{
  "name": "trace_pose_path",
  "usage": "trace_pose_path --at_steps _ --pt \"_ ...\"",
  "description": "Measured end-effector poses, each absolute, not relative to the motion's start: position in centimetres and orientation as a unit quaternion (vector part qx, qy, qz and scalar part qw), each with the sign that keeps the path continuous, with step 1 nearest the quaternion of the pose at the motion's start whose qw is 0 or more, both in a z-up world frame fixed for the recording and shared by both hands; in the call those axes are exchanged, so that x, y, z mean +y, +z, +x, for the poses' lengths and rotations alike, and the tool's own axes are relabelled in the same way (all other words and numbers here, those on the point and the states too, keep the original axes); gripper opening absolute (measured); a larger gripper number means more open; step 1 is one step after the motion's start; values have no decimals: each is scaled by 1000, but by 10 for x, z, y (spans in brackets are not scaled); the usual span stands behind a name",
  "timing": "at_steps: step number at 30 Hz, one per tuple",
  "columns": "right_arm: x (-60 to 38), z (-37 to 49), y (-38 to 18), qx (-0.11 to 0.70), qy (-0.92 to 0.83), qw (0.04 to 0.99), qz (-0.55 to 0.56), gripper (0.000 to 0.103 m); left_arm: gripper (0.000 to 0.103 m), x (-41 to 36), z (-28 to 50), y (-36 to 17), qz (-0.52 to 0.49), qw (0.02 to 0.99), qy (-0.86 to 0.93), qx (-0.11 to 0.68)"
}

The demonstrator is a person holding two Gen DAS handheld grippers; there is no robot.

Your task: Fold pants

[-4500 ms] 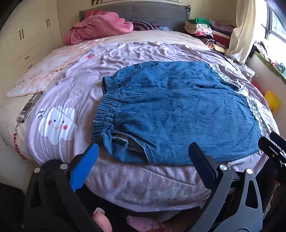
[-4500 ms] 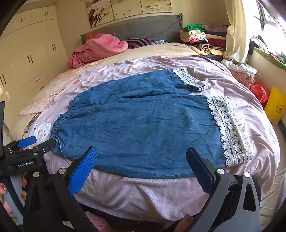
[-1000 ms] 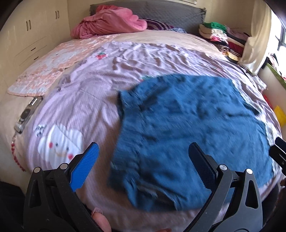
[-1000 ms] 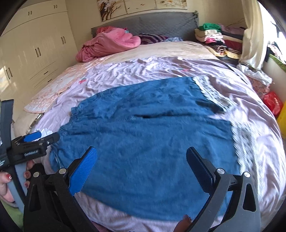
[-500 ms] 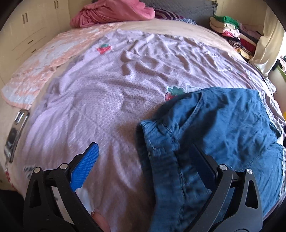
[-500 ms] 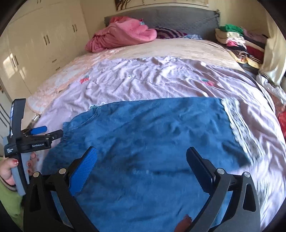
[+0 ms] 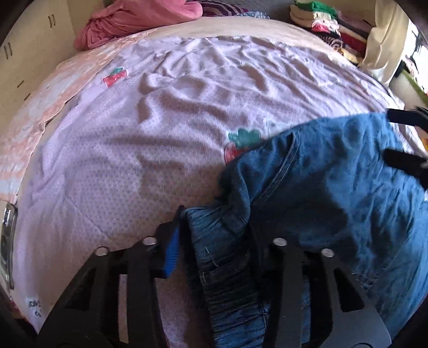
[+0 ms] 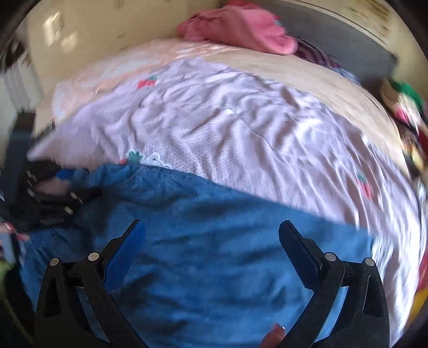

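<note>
Blue denim pants [image 7: 334,192] lie on the lilac bedspread [image 7: 160,120]. My left gripper [image 7: 214,235] is shut on the pants' elastic waistband [image 7: 227,257], which bunches between its fingers. In the right wrist view the pants [image 8: 214,254] spread under my right gripper [image 8: 211,233], which is open just above the denim with nothing between its fingers. The left gripper also shows in the right wrist view [image 8: 53,192], at the pants' left corner. The right gripper's fingertips show at the right edge of the left wrist view [image 7: 406,139].
A pink blanket [image 7: 139,16] lies at the headboard. Stacked folded clothes [image 7: 326,18] sit at the far right corner. A peach sheet [image 7: 40,107] covers the bed's left side. A phone [image 7: 8,235] lies at the left edge.
My left gripper has closed on the waistband and lifted it over the pants. My right gripper has moved in low over the denim and stays open. The right view is blurred.
</note>
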State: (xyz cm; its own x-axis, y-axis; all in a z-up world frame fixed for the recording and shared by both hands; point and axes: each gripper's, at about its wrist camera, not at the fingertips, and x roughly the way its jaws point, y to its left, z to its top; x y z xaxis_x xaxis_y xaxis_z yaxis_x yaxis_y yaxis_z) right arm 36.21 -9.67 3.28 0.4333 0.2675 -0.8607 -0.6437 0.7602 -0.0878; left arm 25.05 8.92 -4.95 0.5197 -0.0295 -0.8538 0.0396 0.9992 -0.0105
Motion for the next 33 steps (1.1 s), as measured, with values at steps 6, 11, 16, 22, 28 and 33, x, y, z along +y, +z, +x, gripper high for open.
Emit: trace_pose_path --at_steps 6,11,16,22,28,33 --pt "-82 396 15 461 325 786 -251 98 25 95 240 -33 -9 884 -49 464" --pt "-64 406 -7 469 358 752 -295 64 25 96 231 -23 -13 894 -60 443" --pt "-59 394 -7 465 399 743 -269 15 25 97 225 -17 -16 900 -70 429" --pt "-87 359 35 428 388 785 -223 4 25 99 218 -9 -12 903 -71 424" --pt "-115 294 77 410 359 817 -186 4 25 91 187 12 -1 914 -80 397" --pt "-130 231 92 409 352 826 -164 4 25 82 149 23 20 924 -91 370"
